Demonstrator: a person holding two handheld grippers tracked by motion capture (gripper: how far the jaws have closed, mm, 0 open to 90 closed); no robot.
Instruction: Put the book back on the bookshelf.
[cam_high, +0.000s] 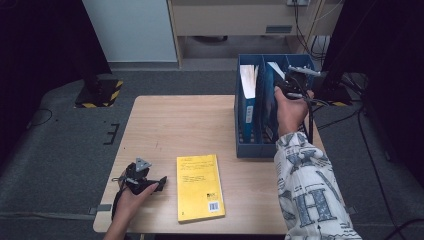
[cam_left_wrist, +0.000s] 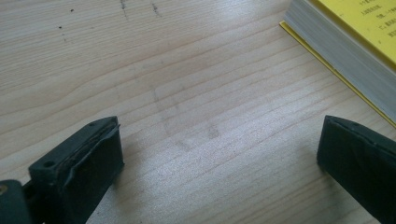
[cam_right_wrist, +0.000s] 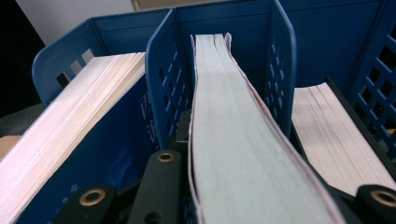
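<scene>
1. Over the blue file rack (cam_high: 248, 148) at the table's (cam_high: 165, 125) right edge, the right gripper (cam_high: 292, 85) is clamped on a book (cam_right_wrist: 243, 154) in the middle slot.
2. Three books stand in the rack; one yellow book (cam_high: 199, 187) lies flat.
3. Up close, the left gripper (cam_left_wrist: 219, 154) has its jaws wide apart over bare wood.

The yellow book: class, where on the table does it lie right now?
In the high view the yellow book lies flat near the table's front edge, just right of the left tongs.
</scene>
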